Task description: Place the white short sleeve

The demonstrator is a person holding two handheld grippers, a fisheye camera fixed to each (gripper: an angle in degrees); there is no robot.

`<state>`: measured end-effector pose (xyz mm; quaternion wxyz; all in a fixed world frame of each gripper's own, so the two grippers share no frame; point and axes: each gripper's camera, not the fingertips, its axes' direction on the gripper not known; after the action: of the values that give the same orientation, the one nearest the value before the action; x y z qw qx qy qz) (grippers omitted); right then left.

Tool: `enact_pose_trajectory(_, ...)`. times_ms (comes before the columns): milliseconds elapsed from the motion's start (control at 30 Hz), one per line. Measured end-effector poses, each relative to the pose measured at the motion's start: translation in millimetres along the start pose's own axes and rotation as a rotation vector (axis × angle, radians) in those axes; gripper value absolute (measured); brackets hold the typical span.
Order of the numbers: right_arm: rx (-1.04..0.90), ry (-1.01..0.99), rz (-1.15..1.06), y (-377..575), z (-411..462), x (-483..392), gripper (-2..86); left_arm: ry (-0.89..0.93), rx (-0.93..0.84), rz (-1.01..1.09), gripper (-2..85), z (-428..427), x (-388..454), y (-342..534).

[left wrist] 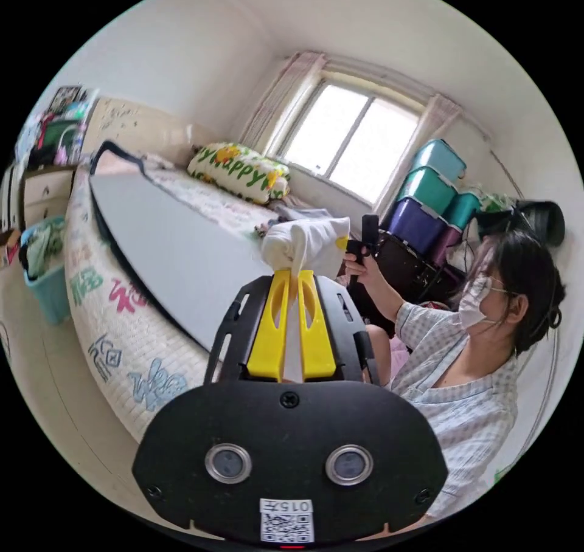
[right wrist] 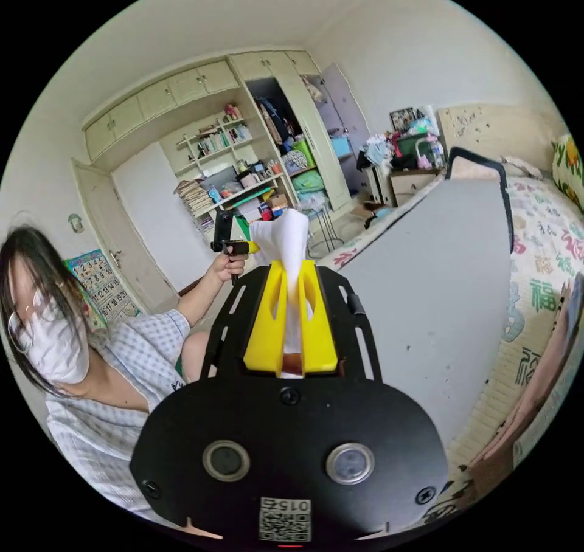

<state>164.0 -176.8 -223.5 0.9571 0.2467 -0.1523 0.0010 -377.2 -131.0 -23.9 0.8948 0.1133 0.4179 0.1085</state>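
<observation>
Left claw (left wrist: pixel 291 281): yellow jaws pressed together, pinching the white short sleeve garment (left wrist: pixel 307 245), which bunches up just past the tips. Right claw (right wrist: pixel 291 272): same, jaws clamped on white cloth that runs up between them and flares out above (right wrist: pixel 284 236). The garment hangs in the air between both claws, held off the surface.

Left gripper view: the person's hand (left wrist: pixel 359 269) grips the other gripper's black handle just beyond the bundle. Right gripper view: the other hand (right wrist: pixel 226 267) holds a handle just left of the cloth.

Flat grey board worktop (left wrist: pixel 176 254) lies on the patterned bed (left wrist: pixel 115 333), below the garment. Far end of the bed: printed pillow (left wrist: pixel 238 172). Stacked teal and purple storage bins (left wrist: pixel 429 196) stand beside the window (left wrist: pixel 350 141). Opposite way: cream shelving with books (right wrist: pixel 228 166).
</observation>
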Motion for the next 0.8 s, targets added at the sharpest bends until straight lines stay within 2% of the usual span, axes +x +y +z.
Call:
enact_pose_trajectory(233, 0.161, 0.218, -0.153, 16.9, -145.3, -74.5, 2.6, 0.104, 0.042, 0.131, -0.4, 46.7, 97.0, -70.4)
enact_pose_trajectory(433, 0.294, 0.468, -0.190, 7.7, -275.2, -78.5, 3.3, 0.250, 0.048, 0.186, -0.4, 159.7, 124.4, -169.4)
enact_pose_trajectory(633, 0.358, 0.717, -0.030, -35.4, -374.3, 14.8, 3.4, 0.251, 0.056, 0.066, -0.2, 333.1, 85.6, -295.3)
enact_pose_trajectory(733, 0.302, 0.861, 0.217, -50.5, -399.3, 123.9, 3.8, 0.040, 0.009, -0.034, 0.0, 434.4, 52.7, -322.0)
enact_pose_trajectory(800, 0.139, 0.964, 0.492, -25.4, -398.0, 218.8, 4.6, -0.143, -0.123, -0.131, 0.1, 501.4, 26.0, -310.4)
